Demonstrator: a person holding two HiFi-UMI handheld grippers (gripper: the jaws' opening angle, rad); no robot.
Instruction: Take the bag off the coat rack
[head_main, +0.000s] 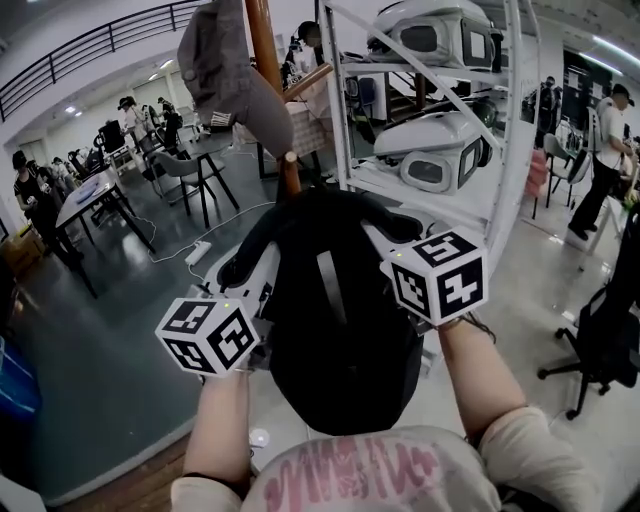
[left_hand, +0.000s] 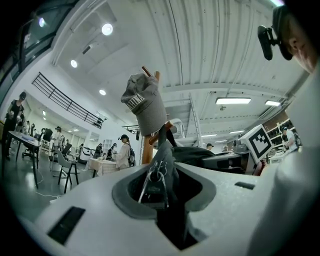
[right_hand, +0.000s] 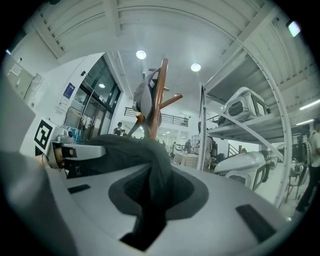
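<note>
Pinched soft, probably light bag (head_main: 340, 350) at frame centre: left claw (left_hand: 161, 187) on buckled strap, right claw (right_hand: 150, 200) on fabric.

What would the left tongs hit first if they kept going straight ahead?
The left tongs, shut on the backpack strap, would probably meet the coat rack pole first, below the grey cap; depth is unclear.

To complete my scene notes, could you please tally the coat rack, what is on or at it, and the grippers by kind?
coat rack: 1
grey cap: 1
black bag: 1
grippers: 2 (left gripper, right gripper)
Total: 5
</note>
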